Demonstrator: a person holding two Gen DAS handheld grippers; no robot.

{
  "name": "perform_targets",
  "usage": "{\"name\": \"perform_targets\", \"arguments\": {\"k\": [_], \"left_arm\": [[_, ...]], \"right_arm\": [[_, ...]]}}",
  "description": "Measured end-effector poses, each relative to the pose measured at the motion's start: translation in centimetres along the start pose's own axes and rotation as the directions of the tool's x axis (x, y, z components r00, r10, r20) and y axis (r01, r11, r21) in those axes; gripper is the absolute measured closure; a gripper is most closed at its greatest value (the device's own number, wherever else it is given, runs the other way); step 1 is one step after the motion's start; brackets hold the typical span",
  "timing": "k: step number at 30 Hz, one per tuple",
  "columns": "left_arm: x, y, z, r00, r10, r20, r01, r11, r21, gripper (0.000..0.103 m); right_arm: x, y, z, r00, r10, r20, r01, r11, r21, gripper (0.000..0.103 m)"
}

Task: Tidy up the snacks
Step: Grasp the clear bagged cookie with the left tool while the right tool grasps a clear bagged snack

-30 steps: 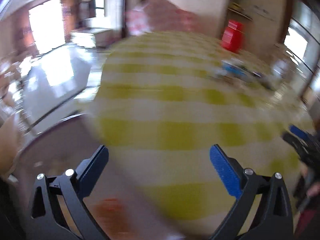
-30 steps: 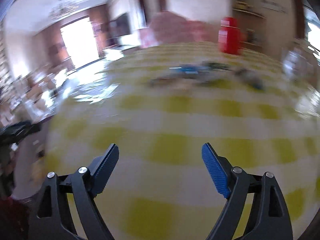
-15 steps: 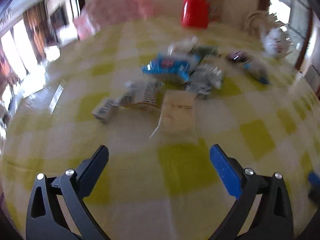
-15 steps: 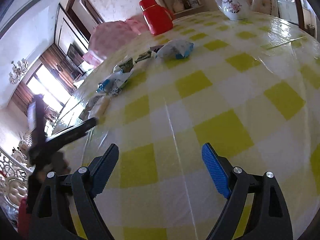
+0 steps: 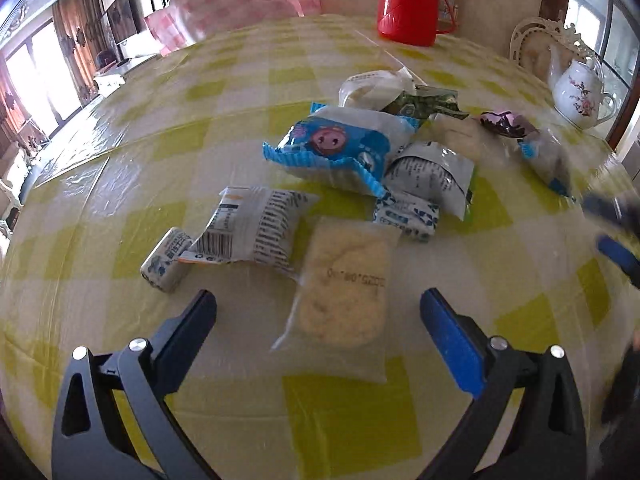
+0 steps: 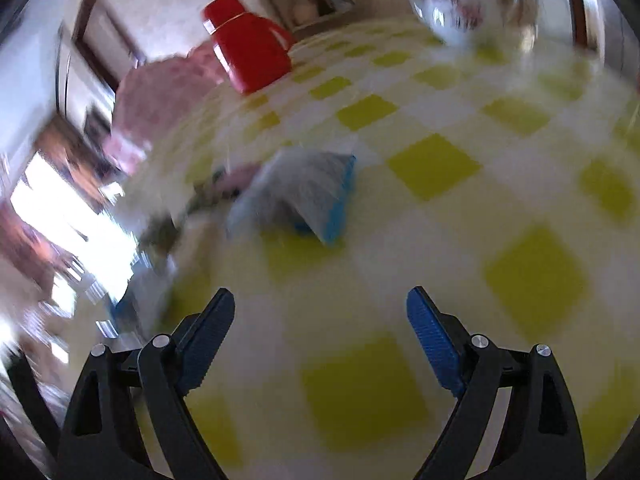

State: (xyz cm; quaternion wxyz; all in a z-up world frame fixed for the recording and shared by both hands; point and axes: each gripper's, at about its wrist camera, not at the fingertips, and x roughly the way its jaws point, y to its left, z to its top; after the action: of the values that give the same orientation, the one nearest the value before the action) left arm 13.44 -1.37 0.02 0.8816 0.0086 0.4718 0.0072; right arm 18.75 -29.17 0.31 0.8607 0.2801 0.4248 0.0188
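Checked tablecloth [image 6: 432, 168], blurred snack packets [image 6: 304, 192]

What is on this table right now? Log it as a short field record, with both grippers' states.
surface: table under a yellow-and-white checked cloth
snacks: loose heap of wrapped packets, mid-table
nearest packet: clear biscuit packet, flat, just ahead of the left gripper
largest packet: blue pig-face bag
other items: red flask; white floral teapot
left gripper: jaws open, empty
right gripper: jaws just opened wider, empty; view blurred

Yellow-checked tablecloth [image 5: 352, 408], bright window [image 5: 24, 76], brown curtains [image 5: 76, 36], pale walls
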Motion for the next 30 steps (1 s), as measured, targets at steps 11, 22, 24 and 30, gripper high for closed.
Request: {"name": "perform_targets", "arguments": {"k": [11, 22, 24, 30], "left_arm": [[0.0, -0.4, -0.2, 1.0, 0.004, 0.001, -0.004, 1.0, 0.001, 0.001], [0.0, -0.4, -0.2, 1.0, 0.003, 0.001, -0.003, 1.0, 0.002, 0.001], [0.0, -0.4, -0.2, 1.0, 0.003, 0.001, -0.003, 1.0, 0.002, 0.001], [-0.2, -0.4, -0.5, 1.0, -0.005, 0.002, 0.005, 1.0, 0.016, 0.001]], "right_arm": [[5.8, 5.3, 4.0, 0.95, -0.313, -0.014, 0.311, 0.946, -0.096, 0.015], [1.5, 3.9, -1.4, 0.962, -0.265, 0.058, 0.27, 0.91, -0.315, 0.048], [-1.0, 3.4, -4.0, 0.97, -0.23, 0.074, 0.241, 0.894, -0.379, 0.048], [-7.1, 1.5, -10.0, 0.987, -0.147, 0.066, 0.161, 0.87, -0.466, 0.048]]}}
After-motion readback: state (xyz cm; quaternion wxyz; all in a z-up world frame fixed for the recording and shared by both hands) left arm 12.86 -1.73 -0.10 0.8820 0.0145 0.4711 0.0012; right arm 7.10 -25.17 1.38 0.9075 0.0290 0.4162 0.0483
